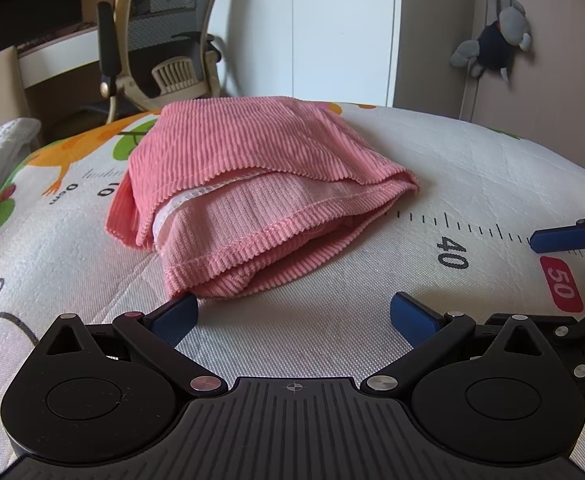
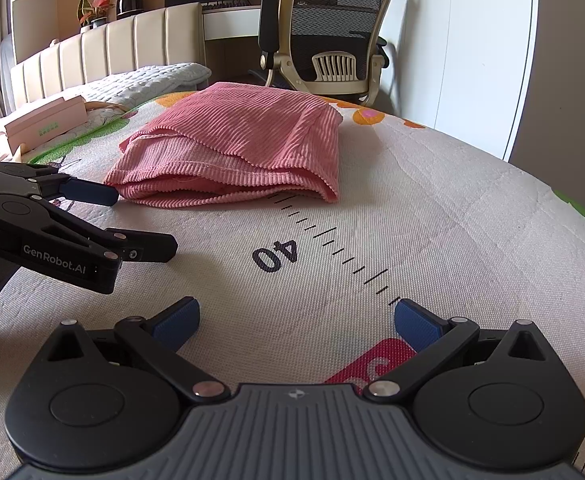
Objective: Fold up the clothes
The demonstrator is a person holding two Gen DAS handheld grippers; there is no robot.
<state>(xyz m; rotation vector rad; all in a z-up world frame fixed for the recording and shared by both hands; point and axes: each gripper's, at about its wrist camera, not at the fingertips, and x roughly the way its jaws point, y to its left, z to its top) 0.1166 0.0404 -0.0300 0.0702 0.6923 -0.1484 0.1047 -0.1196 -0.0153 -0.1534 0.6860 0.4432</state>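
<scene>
A pink ribbed garment (image 1: 252, 196) lies folded into a thick stack on the printed ruler mat (image 1: 452, 160). My left gripper (image 1: 294, 316) rests low on the mat just in front of it, open and empty. Its left pad (image 1: 176, 316) touches the stack's near corner. In the right wrist view the garment (image 2: 244, 152) sits further off, beyond the "40" mark. My right gripper (image 2: 296, 320) is open and holds nothing. The left gripper (image 2: 132, 220) shows there at the left, its jaws apart beside the garment's near-left corner. At the right edge of the left wrist view one blue pad (image 1: 560, 239) of the right gripper appears.
An office chair (image 2: 332, 36) stands past the mat's far edge, by a desk. A padded headboard (image 2: 104, 52), a grey quilt (image 2: 152, 80) and a pink box (image 2: 44, 124) lie to the far left. A plush toy (image 1: 492, 44) hangs on the right wall.
</scene>
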